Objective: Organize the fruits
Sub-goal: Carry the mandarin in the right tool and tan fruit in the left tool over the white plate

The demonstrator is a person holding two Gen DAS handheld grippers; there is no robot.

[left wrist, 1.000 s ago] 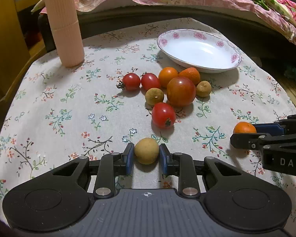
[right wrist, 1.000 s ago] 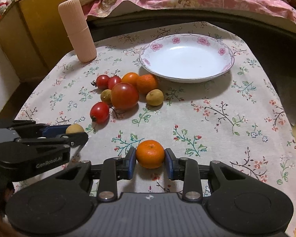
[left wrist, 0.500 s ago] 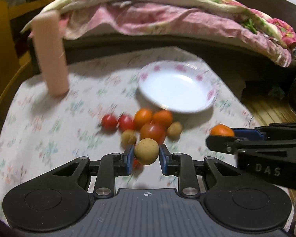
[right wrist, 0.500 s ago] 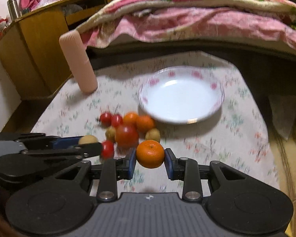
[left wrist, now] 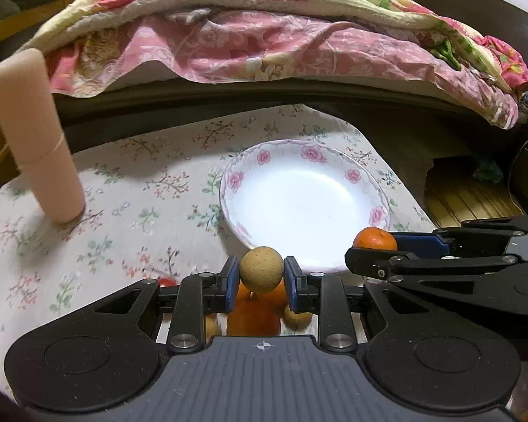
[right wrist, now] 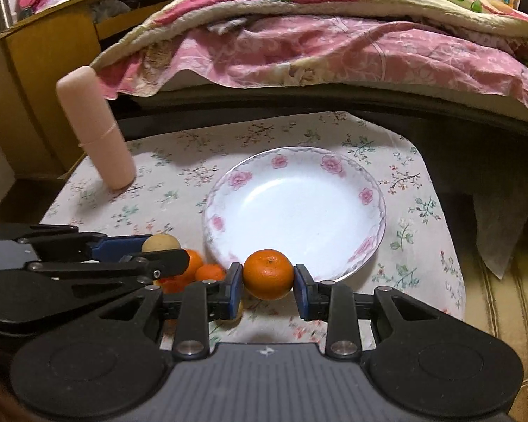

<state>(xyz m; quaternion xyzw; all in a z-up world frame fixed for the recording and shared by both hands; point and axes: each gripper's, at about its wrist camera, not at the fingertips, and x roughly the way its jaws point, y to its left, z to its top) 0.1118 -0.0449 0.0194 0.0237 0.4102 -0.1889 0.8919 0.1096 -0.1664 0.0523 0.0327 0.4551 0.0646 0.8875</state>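
My left gripper (left wrist: 261, 276) is shut on a round tan fruit (left wrist: 261, 270), held in the air just short of the near rim of the white flowered plate (left wrist: 348, 176). My right gripper (right wrist: 268, 276) is shut on an orange (right wrist: 268, 274), also lifted, at the plate's (right wrist: 366, 197) near rim. In the left wrist view the right gripper (left wrist: 373, 246) shows from the side with its orange (left wrist: 375, 239). In the right wrist view the left gripper (right wrist: 165, 249) shows with the tan fruit (right wrist: 160, 242). The remaining fruit pile (left wrist: 253, 311) lies below, mostly hidden by the fingers. The plate holds nothing.
A tall pink cylindrical bottle (left wrist: 35, 137) stands at the table's far left. The floral tablecloth (left wrist: 140, 193) covers the table. Behind it a bed with a pink quilt (left wrist: 264, 42) runs across. A wooden cabinet (right wrist: 35, 70) stands at the left; floor drops off at the right (right wrist: 503, 299).
Both grippers rose off the table with their fruit and moved forward to the plate's near rim. The fruit pile slid beneath the fingers.
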